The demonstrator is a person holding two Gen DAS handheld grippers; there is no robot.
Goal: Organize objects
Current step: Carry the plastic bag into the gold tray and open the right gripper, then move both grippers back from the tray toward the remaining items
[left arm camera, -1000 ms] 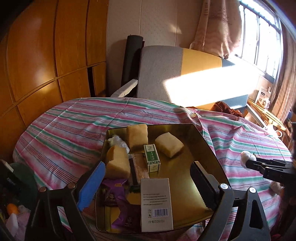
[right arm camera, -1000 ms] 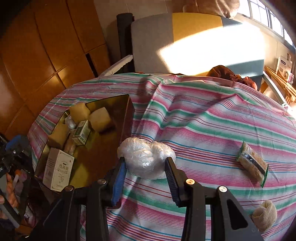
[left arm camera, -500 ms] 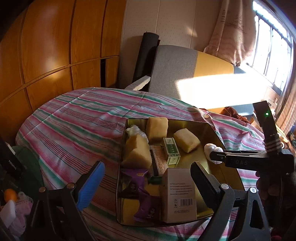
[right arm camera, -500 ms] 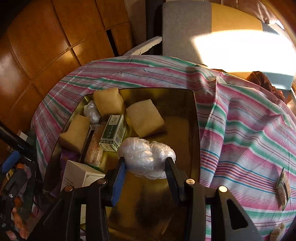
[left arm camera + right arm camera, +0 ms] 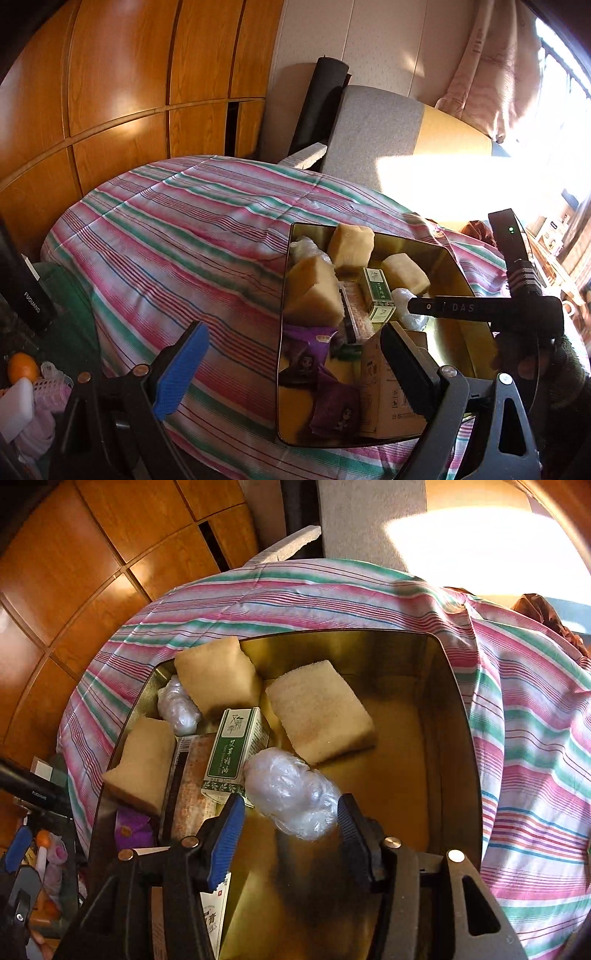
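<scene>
Your right gripper [image 5: 291, 821] hangs over the gold metal tray [image 5: 458, 716] on the striped tablecloth [image 5: 535, 738], its jaws opening around a crumpled clear plastic bundle [image 5: 291, 797]. The bundle lies between the pads on the tray's bare floor; the blue left pad stands clear of it, while the dark right pad sits just at its edge, and you cannot tell from the wrist view whether that pad touches it. The bundle rests against a green-and-white carton [image 5: 234, 753] and just beside a tan sponge block [image 5: 321, 716].

Farther back in the tray sit a second sponge block [image 5: 216, 674], a third [image 5: 142, 760] at the left wall and a smaller plastic bundle [image 5: 177, 707] between them. A long pinkish packet [image 5: 192, 786] lies next to the carton, and purple wrappers [image 5: 325, 373] and a white box [image 5: 388, 398] crowd the tray's near end.

Your left gripper [image 5: 291, 373] is held above the tray's near left corner with its jaws spread wide and nothing between them; its blue pad is over the cloth, the dark pad over the white box. From that side, your right gripper's black finger reaches into the tray from the right, a hand [image 5: 543, 365] behind it.

The table stands beside orange wood panelling [image 5: 110, 74], with a grey-and-yellow chair [image 5: 380, 125] behind it in sunlight.
</scene>
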